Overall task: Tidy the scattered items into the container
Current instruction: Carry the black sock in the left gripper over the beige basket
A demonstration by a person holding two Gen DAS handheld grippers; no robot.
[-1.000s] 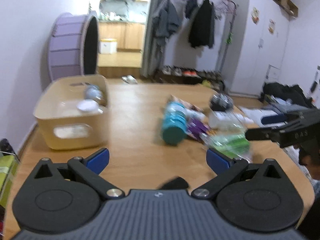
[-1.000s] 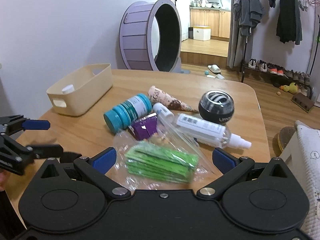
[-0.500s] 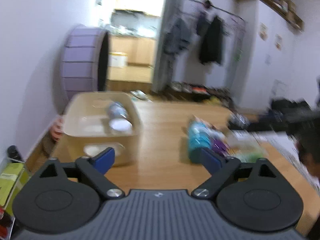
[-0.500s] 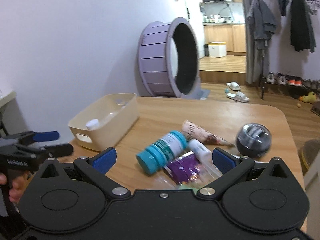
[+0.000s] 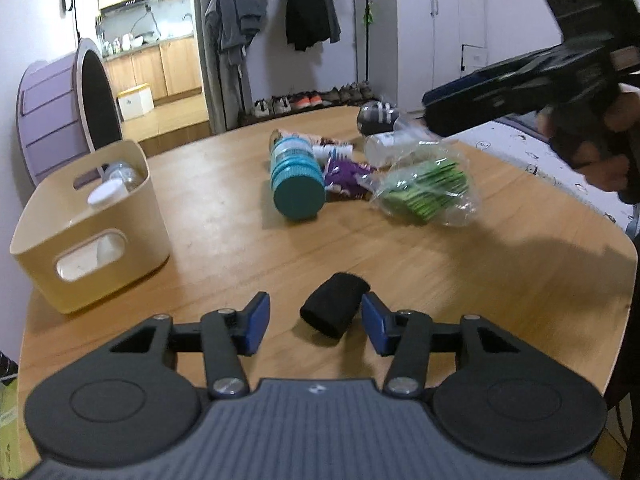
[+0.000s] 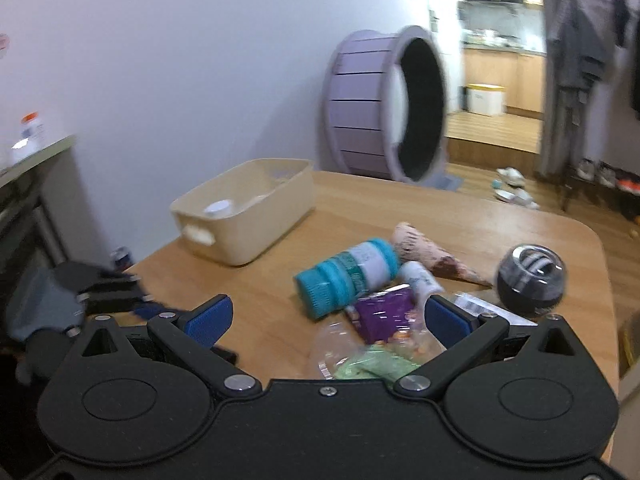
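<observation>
A beige bin stands at the table's left with a white-capped bottle inside; it also shows in the right wrist view. My left gripper is open, its blue pads either side of a small black roll lying on the table. A teal-capped bottle, a purple packet, a clear bag of green packets, a spray bottle and a dark ball lie in a heap. My right gripper is open and empty above the heap.
The table has a rounded edge at the right. A purple wheel stands behind the table by the wall. A brown cone wrapper lies in the heap. A coat rack and shoes stand beyond.
My left gripper has swung down and forward over the black roll and its jaws have narrowed. My right gripper has risen and turned left, away from the green bag.
</observation>
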